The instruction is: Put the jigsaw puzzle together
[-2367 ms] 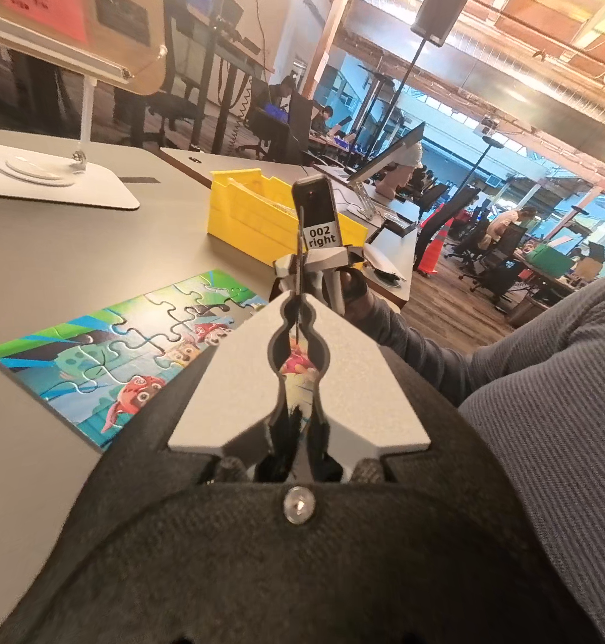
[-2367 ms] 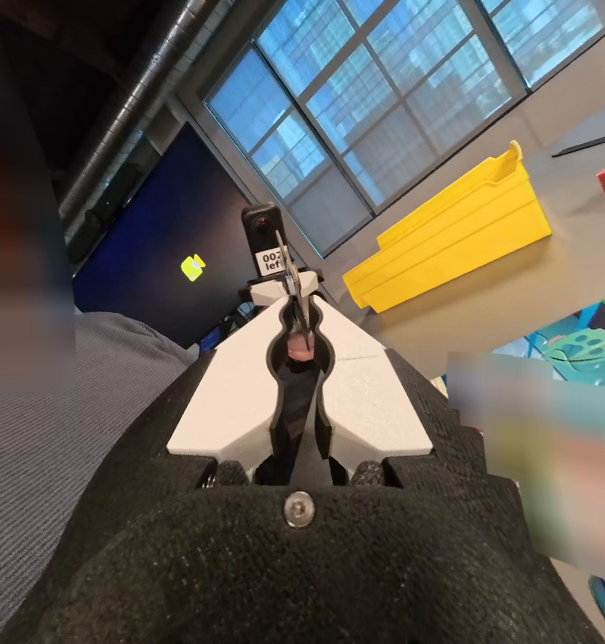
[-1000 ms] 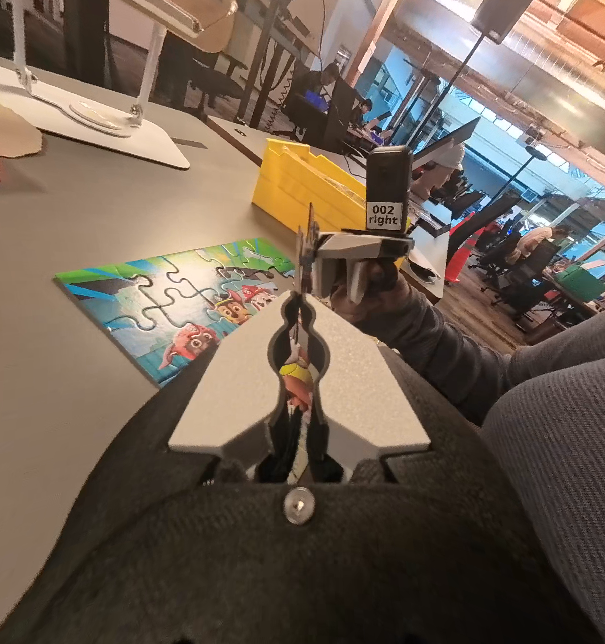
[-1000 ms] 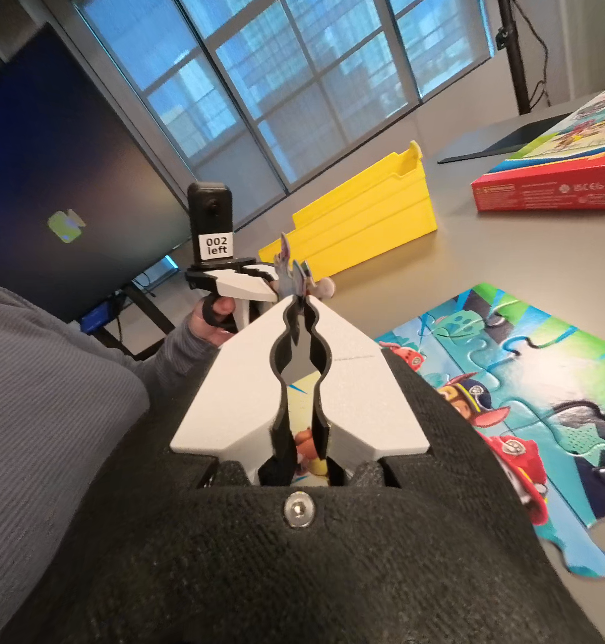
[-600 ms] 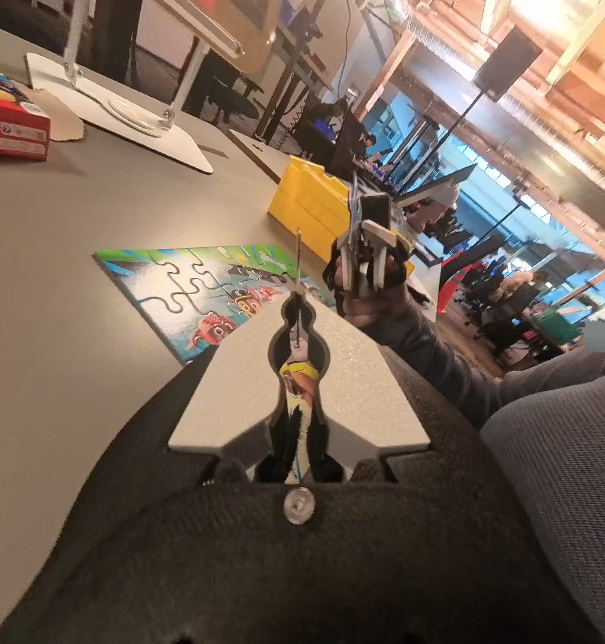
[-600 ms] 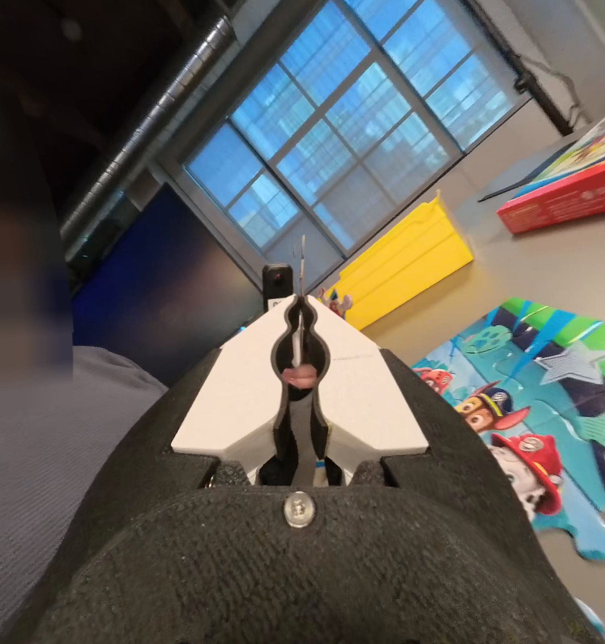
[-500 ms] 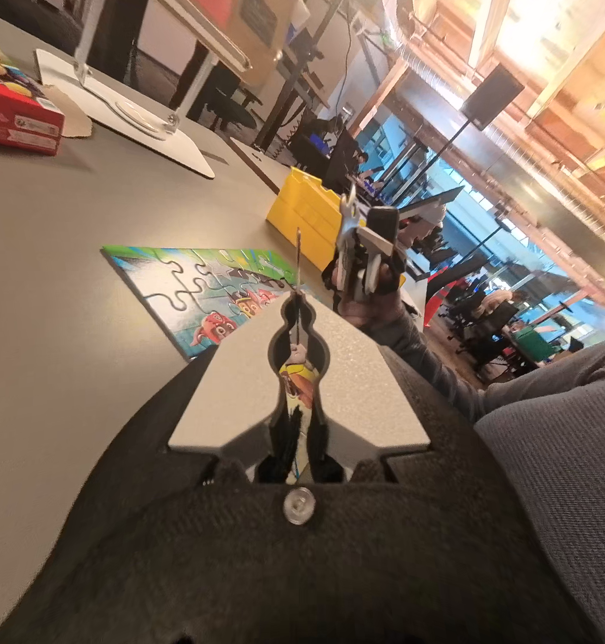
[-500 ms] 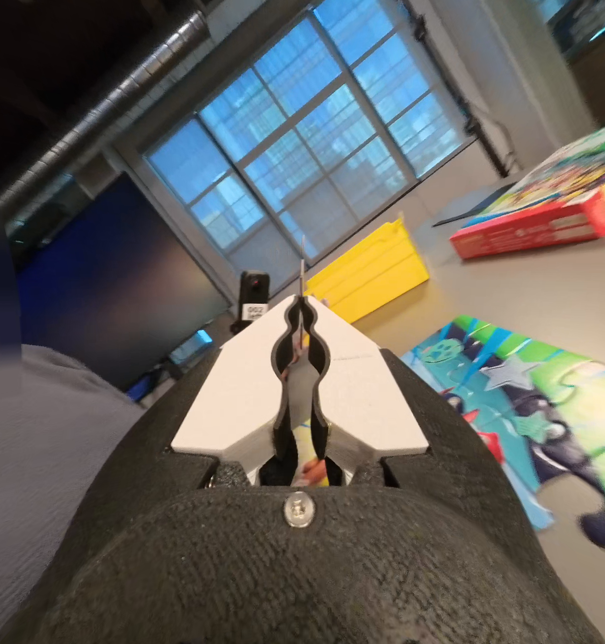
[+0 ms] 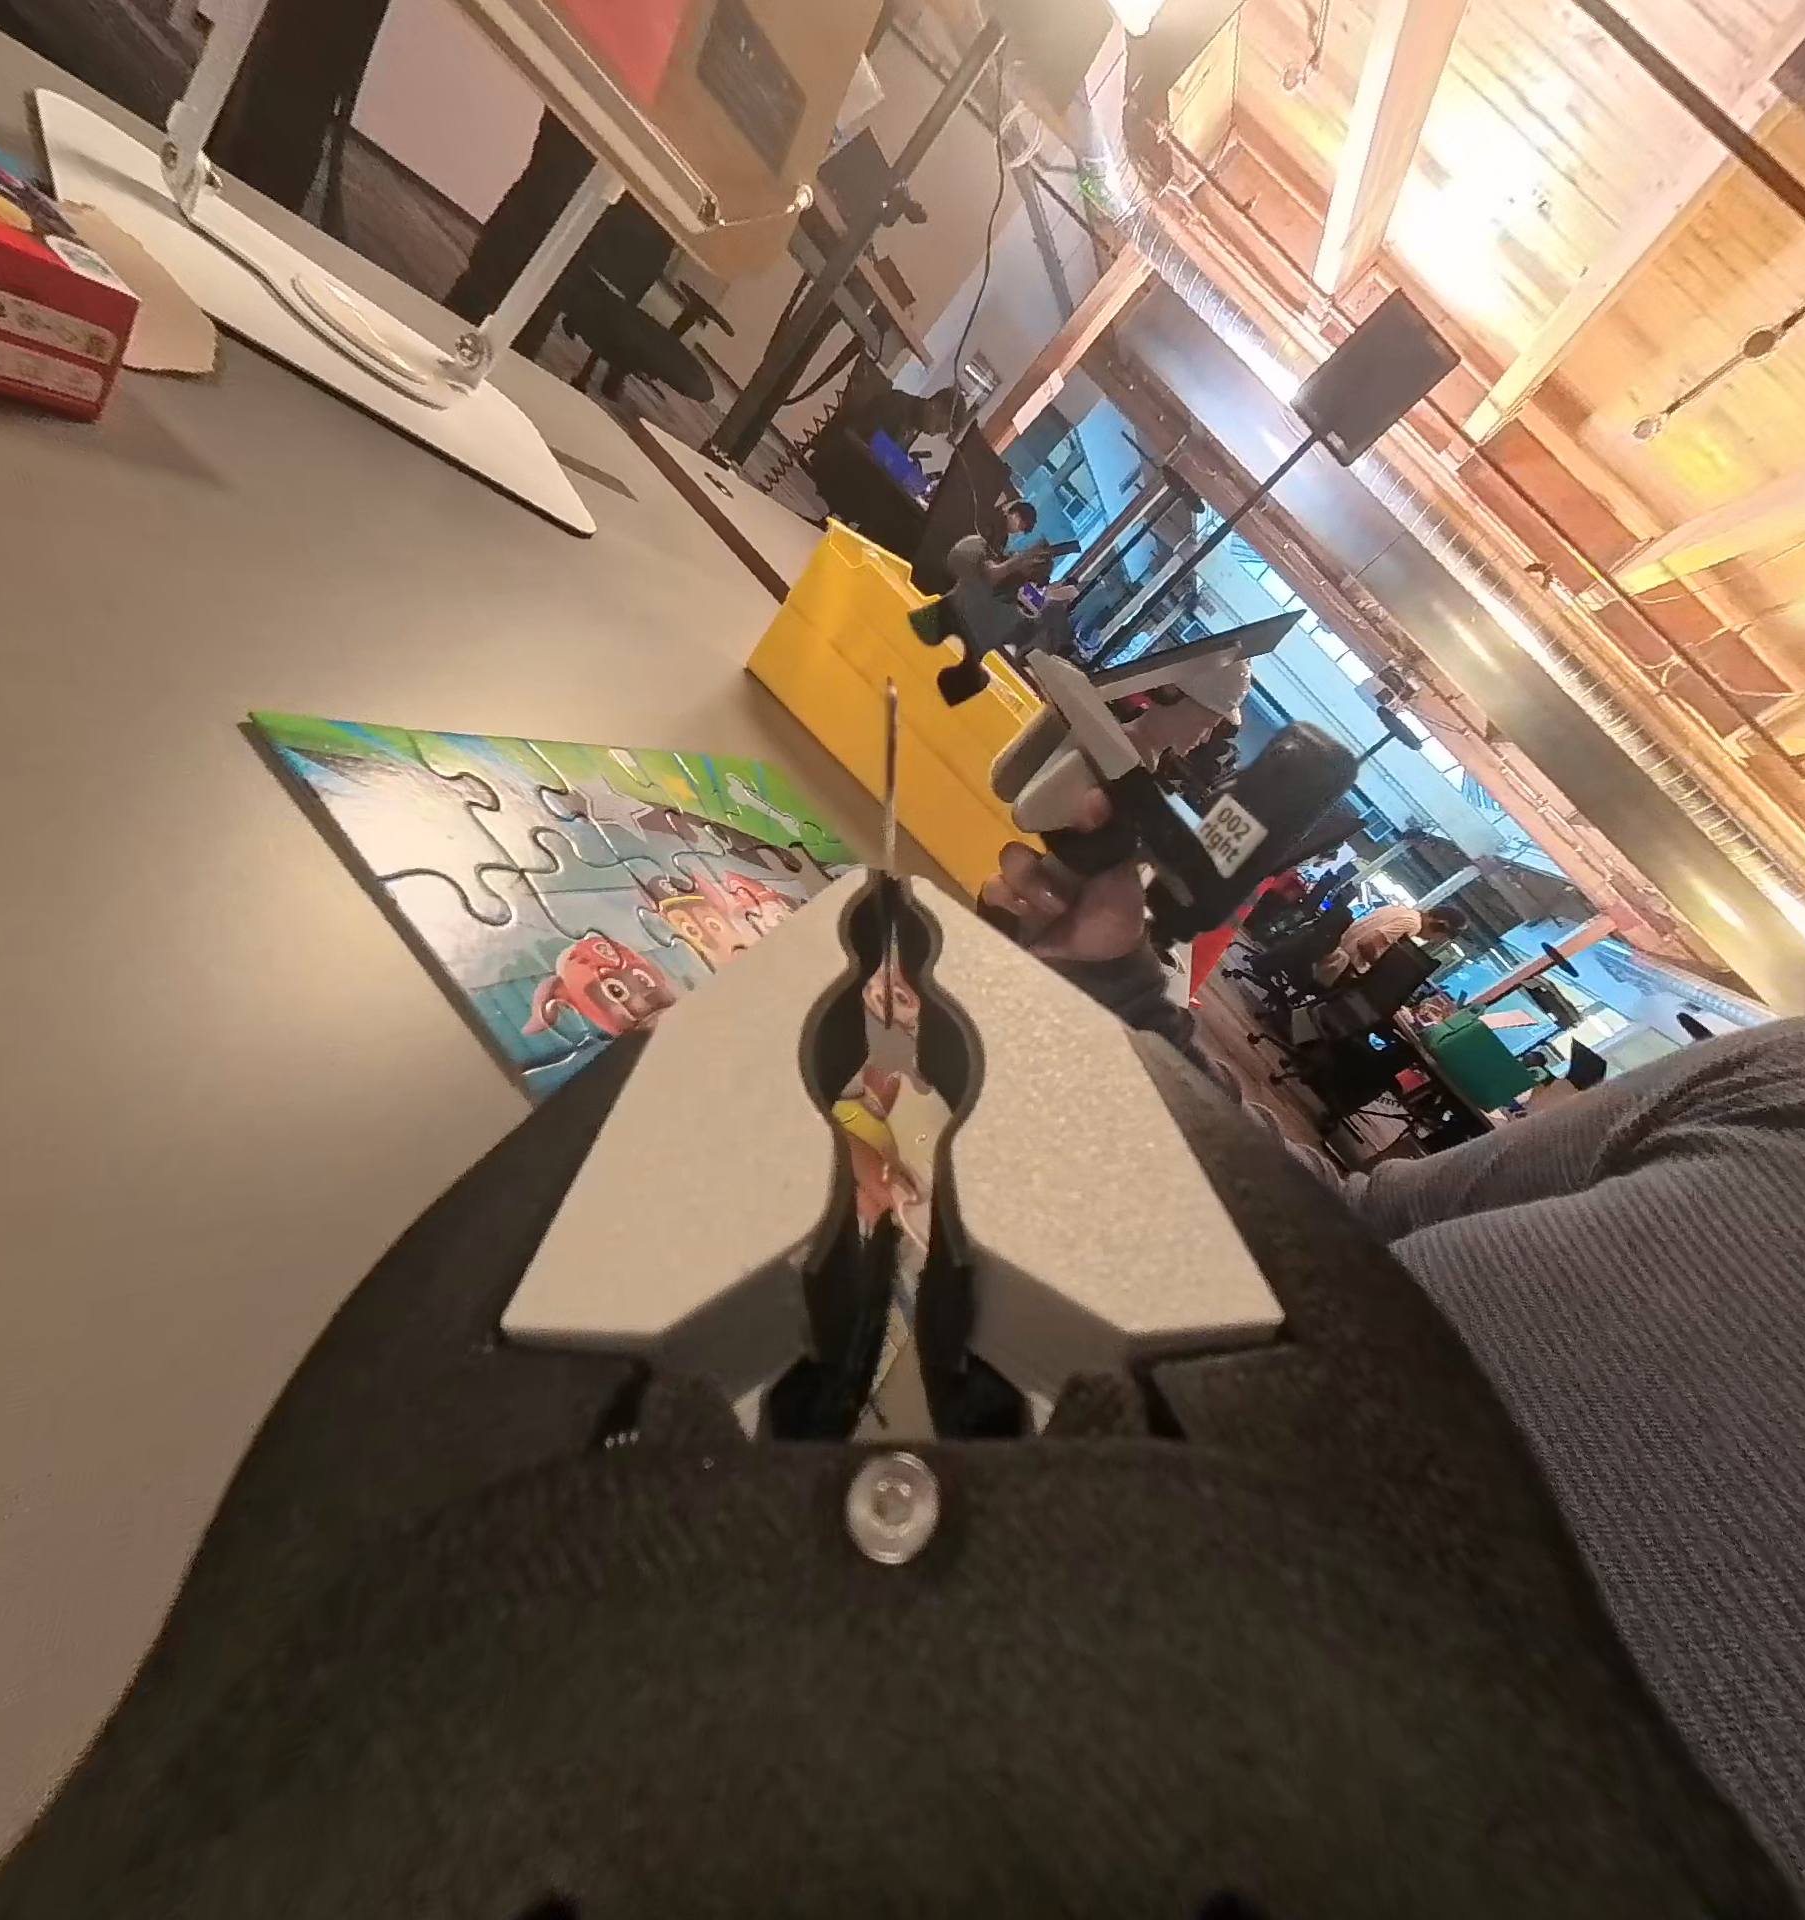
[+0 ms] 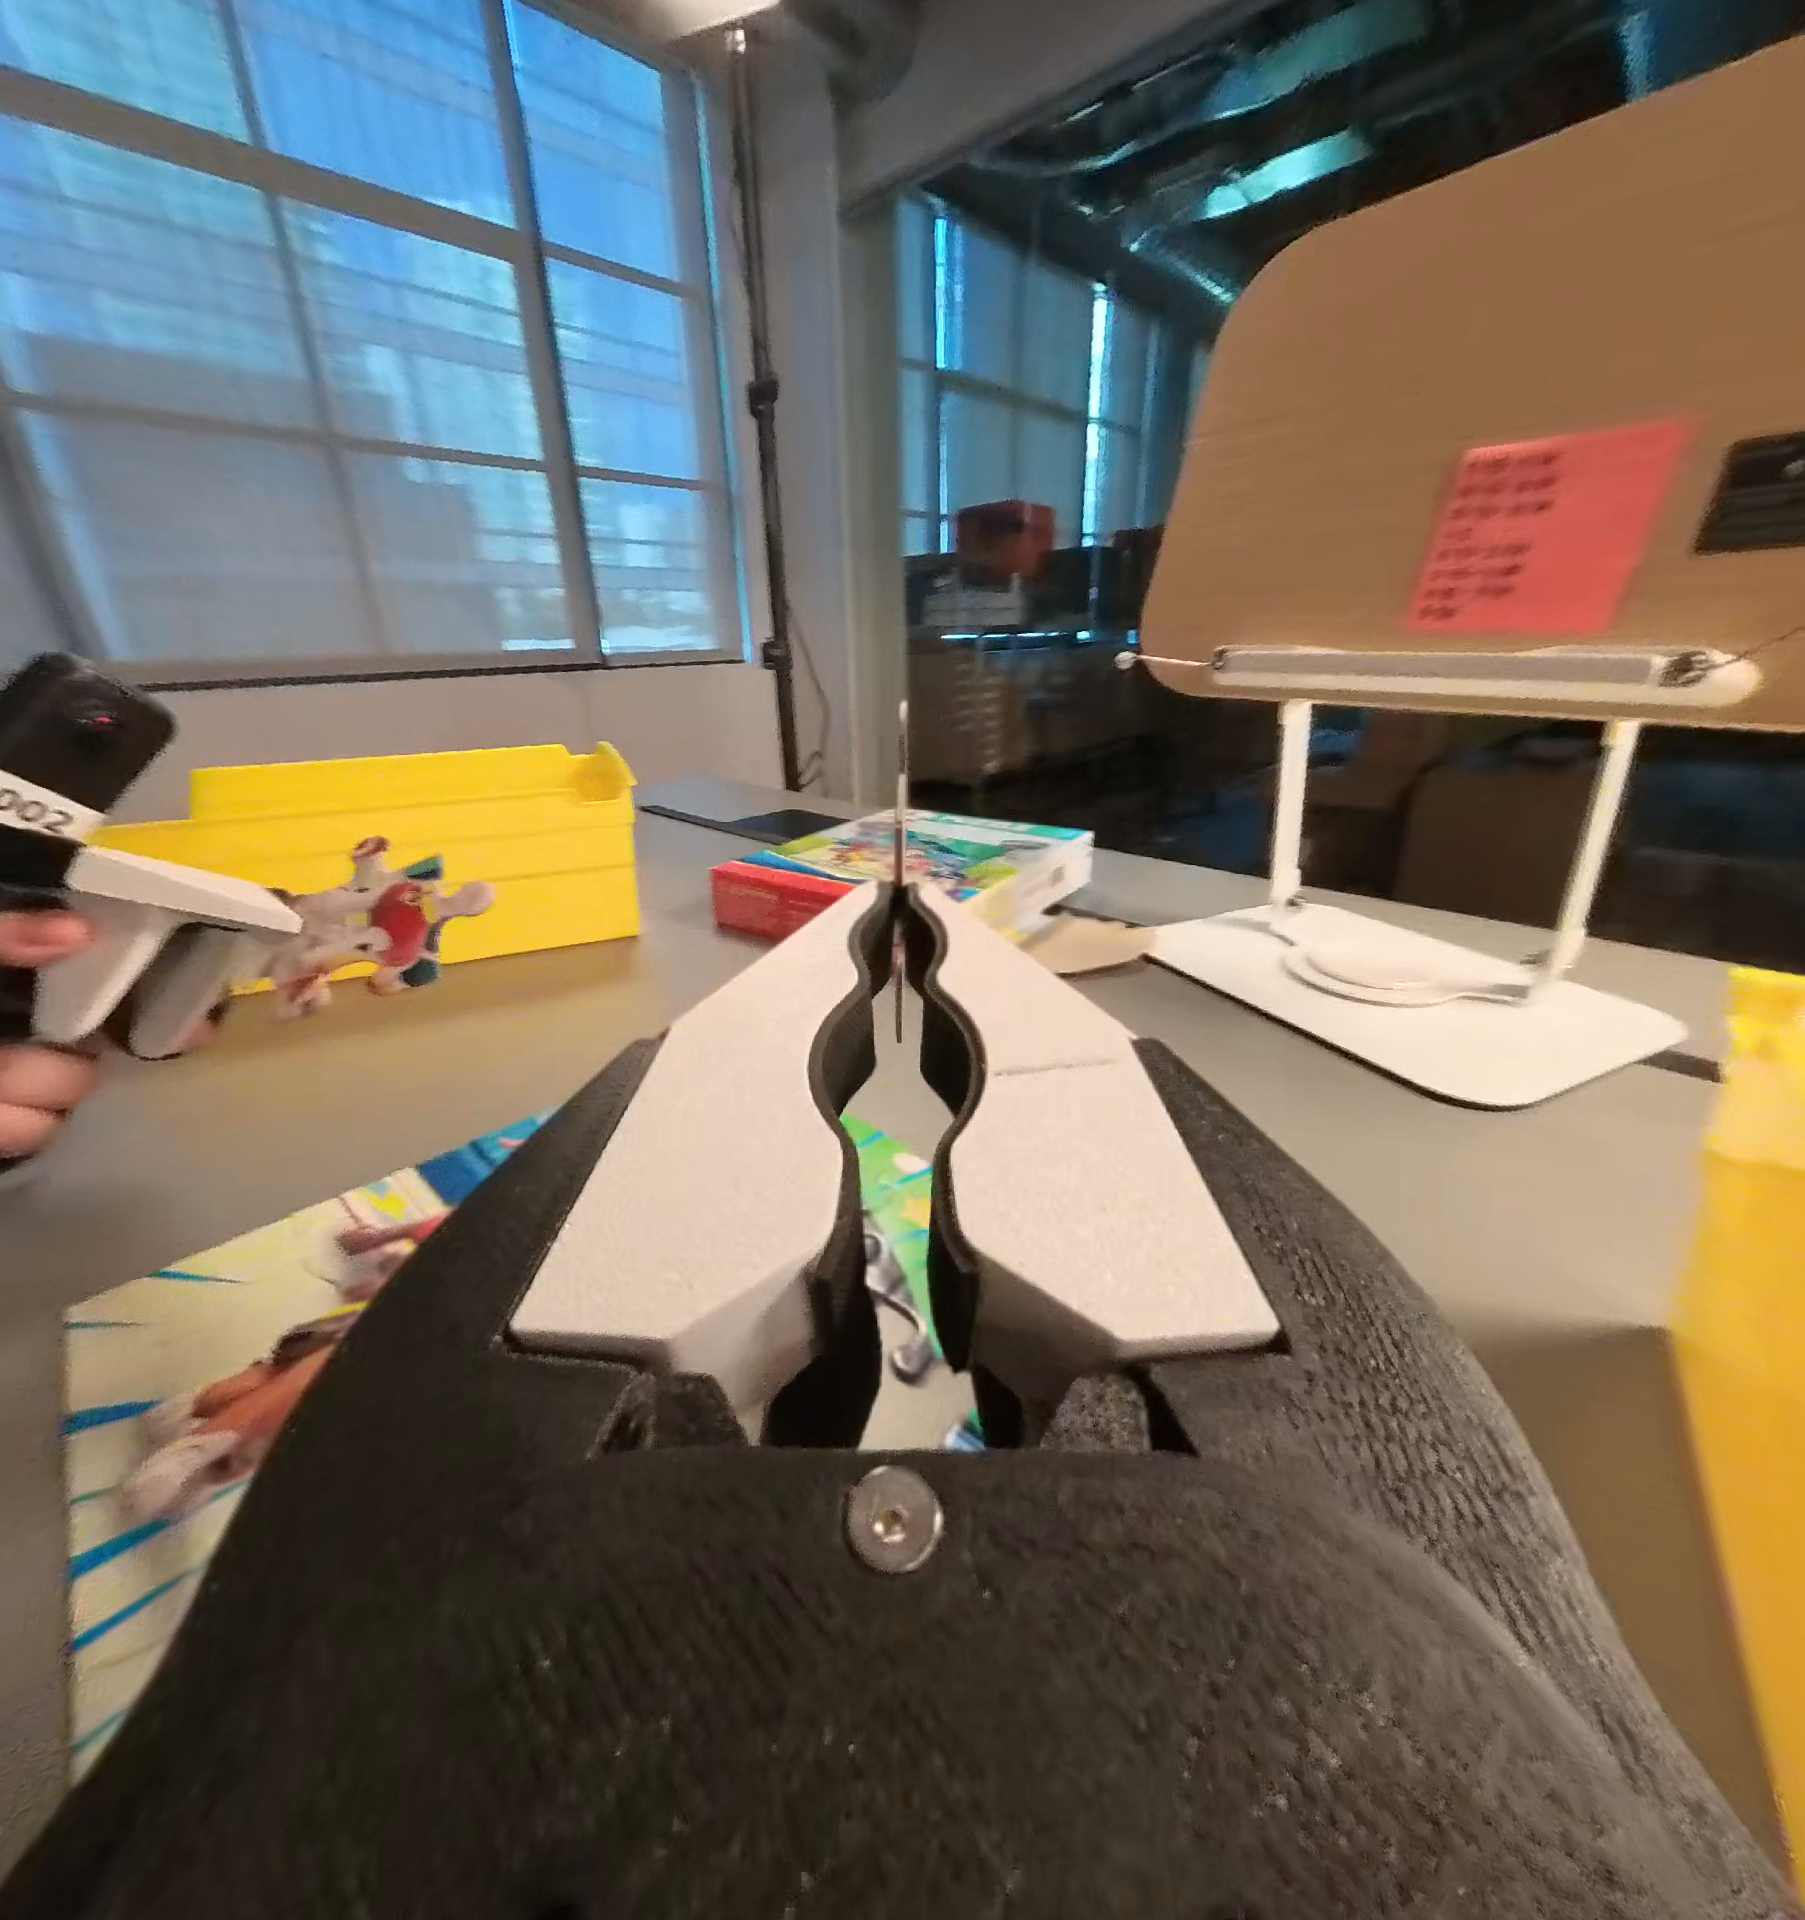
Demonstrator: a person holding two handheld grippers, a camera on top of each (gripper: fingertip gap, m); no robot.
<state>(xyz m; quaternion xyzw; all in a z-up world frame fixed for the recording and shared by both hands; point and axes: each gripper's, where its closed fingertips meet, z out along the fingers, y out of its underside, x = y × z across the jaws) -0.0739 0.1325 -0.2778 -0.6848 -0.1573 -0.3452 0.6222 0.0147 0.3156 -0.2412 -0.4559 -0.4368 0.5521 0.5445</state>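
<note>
We hold a pair of tongs in each hand above the grey worktop (image 9: 150,644). The left tongs (image 9: 887,883) are closed on a thin puzzle piece (image 9: 890,790), which we see edge-on from their own camera, standing straight up out of the tips; from the right wrist view the same piece (image 10: 378,925) shows its printed face, white and red, pinched at the tips in front of the yellow bin (image 10: 410,842). The right tongs (image 10: 898,904) are likewise clamped on a second puzzle piece (image 10: 902,800), edge-on in their own view; from the left wrist view it appears dark (image 9: 955,634), raised above that same yellow bin (image 9: 856,644). The part-built jigsaw (image 9: 524,831) lies flat on the worktop just beside the bin, on the side nearer us, below both pairs of tongs. A red-sided puzzle box (image 10: 908,862) rests beyond the jigsaw, to the right of the bin, and a white stand (image 10: 1397,987) carrying a tan board (image 10: 1500,468) sits farther right still.
</note>
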